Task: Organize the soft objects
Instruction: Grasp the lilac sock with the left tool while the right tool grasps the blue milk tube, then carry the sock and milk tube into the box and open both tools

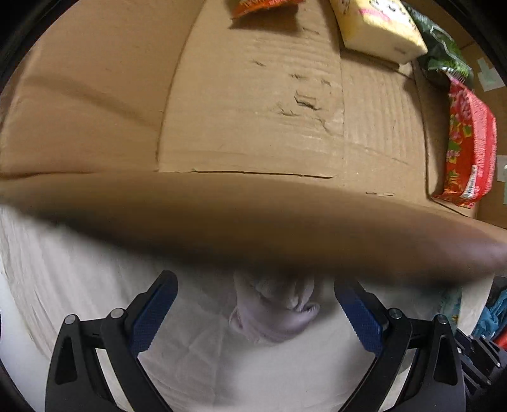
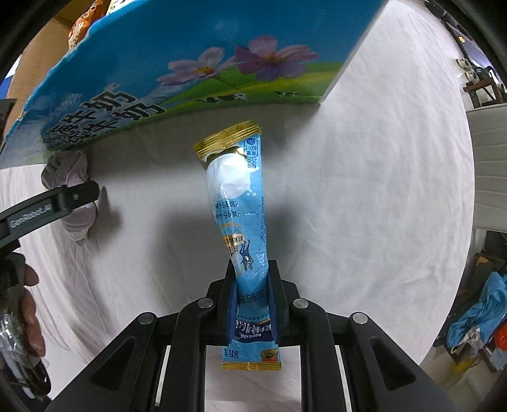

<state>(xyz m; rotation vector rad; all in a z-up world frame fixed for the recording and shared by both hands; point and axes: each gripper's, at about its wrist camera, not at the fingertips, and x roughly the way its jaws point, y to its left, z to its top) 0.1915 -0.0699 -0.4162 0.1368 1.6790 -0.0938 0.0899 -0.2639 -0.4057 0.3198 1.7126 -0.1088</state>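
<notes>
The blue sachet (image 2: pixel 240 228) carries the brand "Nestle" near its lower end, seen upside down, with "25", "460" and "6%" in a small panel by its gold top seal; its Chinese text is too small to read. The black gripper arm (image 2: pixel 47 206) reads "GenRobot.AI". The blue milk carton (image 2: pixel 177 63) shows large white "牛奶".

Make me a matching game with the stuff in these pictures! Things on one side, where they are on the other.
Things:
1. blue sachet
2. pale cloth
3. yellow pack
4. red flowery pack

Places:
A. inside the box, along its right wall
B. on the white sheet, between the open left gripper fingers
C. pinched in the right gripper
D. inside the box, at the far end

Pairs: 1-C, 2-B, 3-D, 4-A
</notes>
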